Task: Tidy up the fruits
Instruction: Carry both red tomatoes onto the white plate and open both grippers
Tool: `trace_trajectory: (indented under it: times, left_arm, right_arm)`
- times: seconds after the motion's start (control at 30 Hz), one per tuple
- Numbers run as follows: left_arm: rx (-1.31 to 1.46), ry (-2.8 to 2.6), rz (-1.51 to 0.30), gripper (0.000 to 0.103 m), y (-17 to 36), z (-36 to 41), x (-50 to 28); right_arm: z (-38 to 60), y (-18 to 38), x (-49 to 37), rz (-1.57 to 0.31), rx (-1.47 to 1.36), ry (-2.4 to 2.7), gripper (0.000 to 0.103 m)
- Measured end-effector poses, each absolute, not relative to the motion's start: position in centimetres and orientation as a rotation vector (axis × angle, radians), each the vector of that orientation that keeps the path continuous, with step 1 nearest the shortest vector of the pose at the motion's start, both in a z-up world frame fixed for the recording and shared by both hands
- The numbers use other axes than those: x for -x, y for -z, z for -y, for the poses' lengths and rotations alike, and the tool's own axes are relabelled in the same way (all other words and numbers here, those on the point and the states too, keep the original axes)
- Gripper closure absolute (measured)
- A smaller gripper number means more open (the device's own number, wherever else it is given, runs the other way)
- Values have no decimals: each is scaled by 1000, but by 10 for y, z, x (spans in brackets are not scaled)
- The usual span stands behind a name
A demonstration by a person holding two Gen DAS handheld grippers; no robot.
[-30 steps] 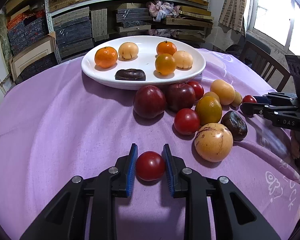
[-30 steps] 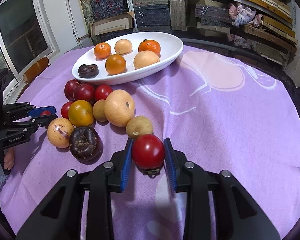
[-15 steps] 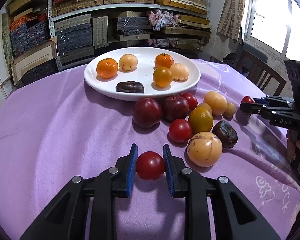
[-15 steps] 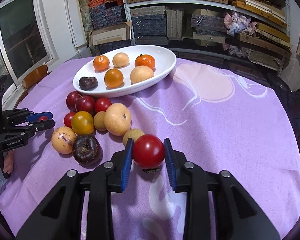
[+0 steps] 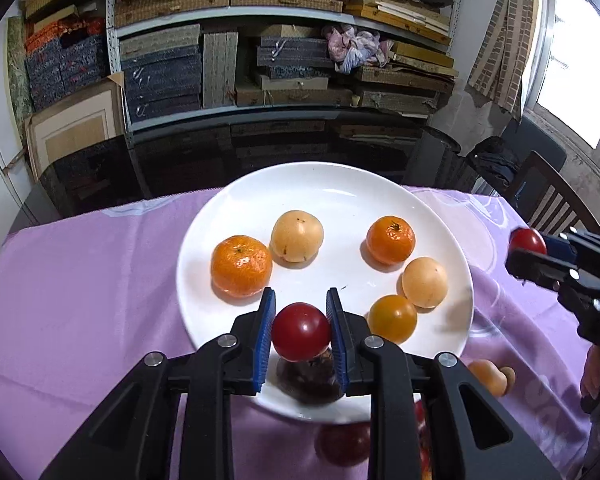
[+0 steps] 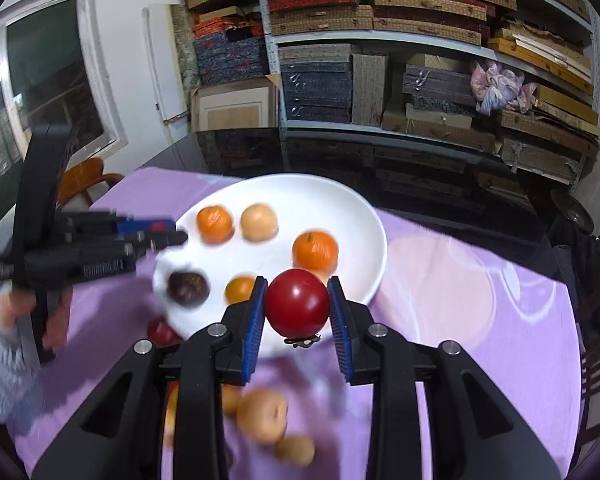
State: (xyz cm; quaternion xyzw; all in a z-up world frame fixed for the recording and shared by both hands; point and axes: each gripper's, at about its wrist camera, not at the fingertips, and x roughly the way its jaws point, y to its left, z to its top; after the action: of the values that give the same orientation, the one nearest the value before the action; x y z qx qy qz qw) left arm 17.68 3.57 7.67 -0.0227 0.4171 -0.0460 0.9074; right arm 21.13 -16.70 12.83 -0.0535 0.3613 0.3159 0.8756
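- Left wrist view: the left gripper (image 5: 301, 330) fills the lower centre of the frame, its jaws pinching a red tomato (image 5: 301, 331) between blue pads (image 5: 265, 332).
- The tomato sits between the jaw tips, held above the near edge of a white plate (image 5: 340, 196) in the middle of the frame.
- Directly below the tomato, on the plate, lies a dark brown fruit (image 5: 310, 378), partly hidden by the jaws.
- The plate also carries two oranges (image 5: 241, 265), two pale peach-coloured fruits (image 5: 297, 235) and a small yellow-orange fruit (image 5: 392, 319).
- The plate rests on a worktop covered by a purple cloth (image 5: 80, 300).
- Right wrist view: the right gripper (image 6: 298, 307) in the lower centre has its jaws pinching a second red tomato (image 6: 297, 303), stem downward.
- This tomato hangs over the near right rim of the plate.
- Blurred loose fruits (image 6: 262, 416) lie on the cloth at the bottom of the frame, under the gripper.
- Shelves (image 6: 420, 40) stacked with boxes fill the top of both frames.
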Motion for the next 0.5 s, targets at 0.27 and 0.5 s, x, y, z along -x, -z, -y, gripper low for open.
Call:
trace_trajectory:
  times: [0.27,0.5]
  left_arm:
    - [31,125,-914,77,-48,-19,-206]
    - [39,99,-944,77,-32,-27,-218]
  right_arm:
    - [110,-92,-308,-879,95,-571,73]
    - [88,-64,-337,-952,125,-546,73]
